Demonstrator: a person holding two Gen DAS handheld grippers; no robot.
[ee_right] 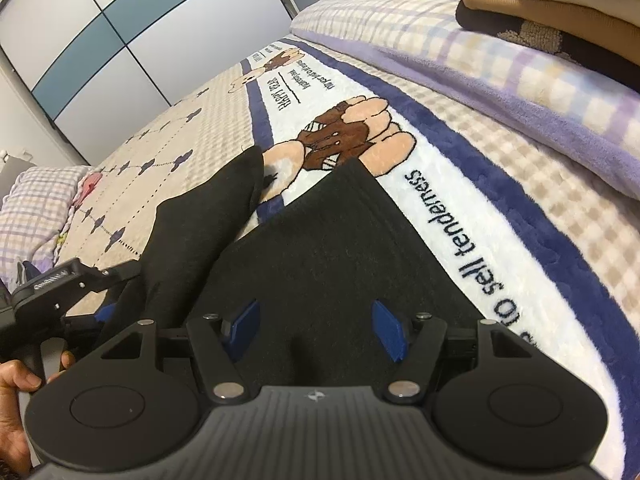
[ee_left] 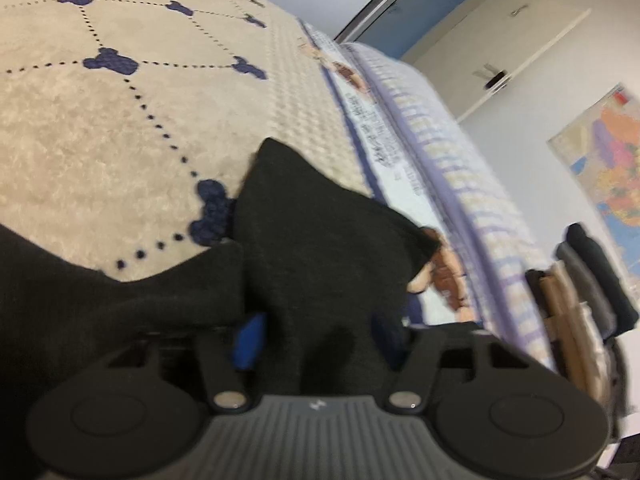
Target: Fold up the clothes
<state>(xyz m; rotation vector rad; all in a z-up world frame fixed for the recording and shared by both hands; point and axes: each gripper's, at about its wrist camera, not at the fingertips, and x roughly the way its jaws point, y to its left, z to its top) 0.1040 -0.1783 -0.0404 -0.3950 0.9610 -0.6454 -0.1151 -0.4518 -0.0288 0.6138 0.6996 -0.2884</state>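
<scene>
1. Your left gripper (ee_left: 316, 336) sits at the bottom centre of the left wrist view with the black garment (ee_left: 312, 248) bunched between its blue pads (ee_left: 250, 338). The right pad is buried in cloth, so you cannot tell for certain whether the jaws pinch it.
2. From that bunch the black cloth rises to a pointed fold just above the frame's middle. Another stretch trails off to the lower left edge.
3. The view is blurred. The cloth lies over a beige blanket (ee_left: 120, 132) with dotted lines and dark blue motifs.
4. In the right wrist view your right gripper (ee_right: 318, 330) stands spread. Both blue pads (ee_right: 386, 330) are visible, with the black garment (ee_right: 332, 256) lying flat under and between them, not squeezed.
5. There the garment's long axis runs from the bottom centre up to a corner at mid-frame, pointing at the cartoon figure (ee_right: 344, 136) on the white blanket band.
6. A second flap angles to the upper left, towards your left gripper (ee_right: 60, 292) and hand (ee_right: 16, 400) at the left edge.
7. Folded clothes (ee_right: 560, 8) are stacked in the upper right corner.
</scene>
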